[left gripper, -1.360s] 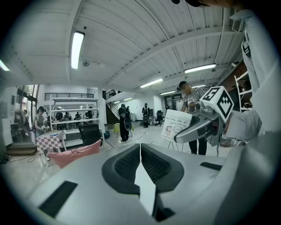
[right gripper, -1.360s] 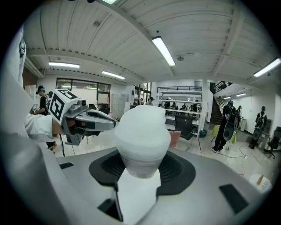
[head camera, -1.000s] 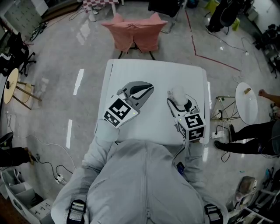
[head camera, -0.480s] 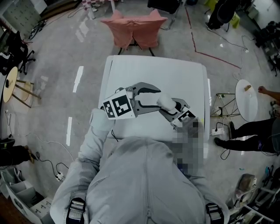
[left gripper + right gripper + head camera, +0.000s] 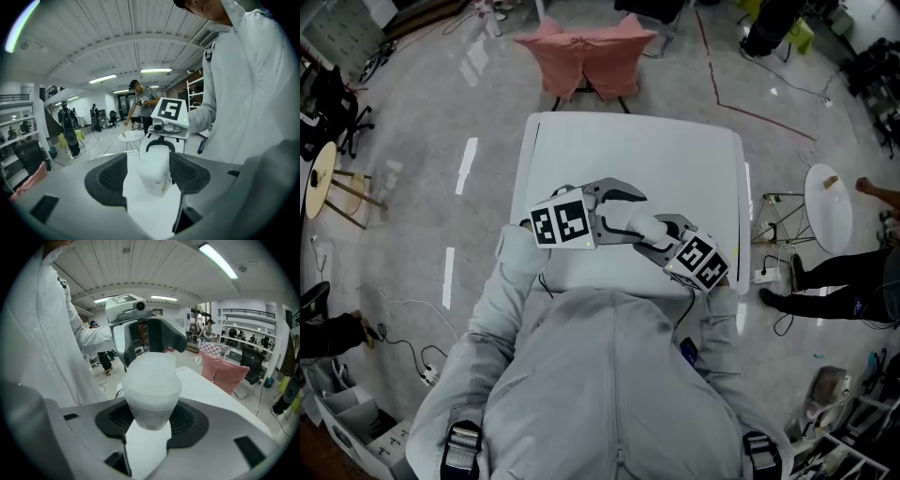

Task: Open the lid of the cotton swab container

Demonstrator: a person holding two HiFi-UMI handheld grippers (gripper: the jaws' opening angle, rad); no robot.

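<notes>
A frosted white cotton swab container [image 5: 642, 225] hangs over the near part of the white table [image 5: 675, 159]. My right gripper [image 5: 656, 232] is shut on its lower body; in the right gripper view the container [image 5: 151, 385] sits between the dark pads [image 5: 187, 420], its wider capped end pointing away. My left gripper [image 5: 630, 214] faces it from the left. Its jaws have just been opening and now stand wide on either side of the container [image 5: 154, 171]. A slim gap shows at the left pad [image 5: 112, 176]. The right gripper [image 5: 164, 140] shows behind the container.
A chair draped in pink cloth [image 5: 586, 52] stands past the table's far edge. A small round white table [image 5: 827, 211] and a person [image 5: 834, 286] are on the right. Cables lie on the floor [image 5: 403, 319] at the left.
Both grippers have come down and together over the near table. The left gripper, shut a second ago, has opened around the container held by the right gripper.
</notes>
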